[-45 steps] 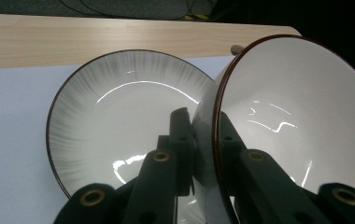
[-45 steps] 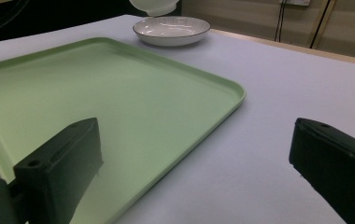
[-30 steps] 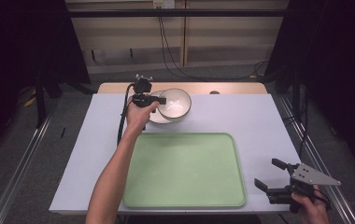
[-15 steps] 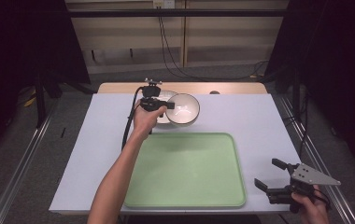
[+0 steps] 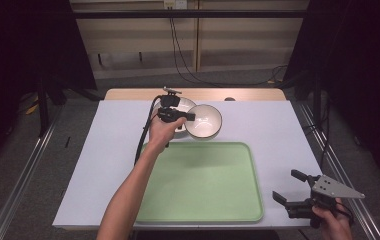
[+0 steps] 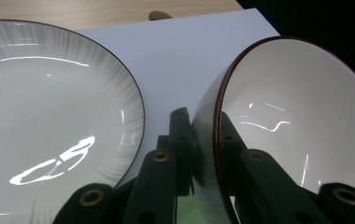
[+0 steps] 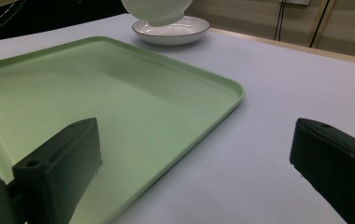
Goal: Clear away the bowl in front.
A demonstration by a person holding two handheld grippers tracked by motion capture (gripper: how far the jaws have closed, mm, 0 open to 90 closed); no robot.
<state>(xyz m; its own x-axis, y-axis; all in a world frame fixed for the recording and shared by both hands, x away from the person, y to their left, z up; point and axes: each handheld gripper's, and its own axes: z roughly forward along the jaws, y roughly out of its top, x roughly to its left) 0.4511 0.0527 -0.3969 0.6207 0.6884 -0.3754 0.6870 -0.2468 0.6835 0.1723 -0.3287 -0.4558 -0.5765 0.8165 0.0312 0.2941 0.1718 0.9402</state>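
Observation:
My left gripper (image 5: 190, 117) is shut on the rim of a white bowl with a dark rim (image 5: 204, 121), one jaw inside and one outside. The bowl hangs tilted above the table, just beyond the far edge of the green tray (image 5: 198, 182). In the left gripper view the bowl (image 6: 297, 126) is at the right and a white plate (image 6: 49, 121) lies at the left. The plate (image 5: 187, 104) sits on the table behind the hand. My right gripper (image 5: 286, 184) is open near the front right corner, its jaws wide apart (image 7: 196, 158) with nothing between them.
The tray (image 7: 96, 93) lies empty across the middle of the pale table (image 5: 278, 135). A wooden strip (image 5: 248, 94) runs along the table's far edge. Metal rails flank both sides. The left gripper's cable (image 5: 145, 135) hangs beside the forearm.
My left gripper has carried the bowl to the right and a little nearer, off the plate and toward the tray's far edge. The right gripper has kept still.

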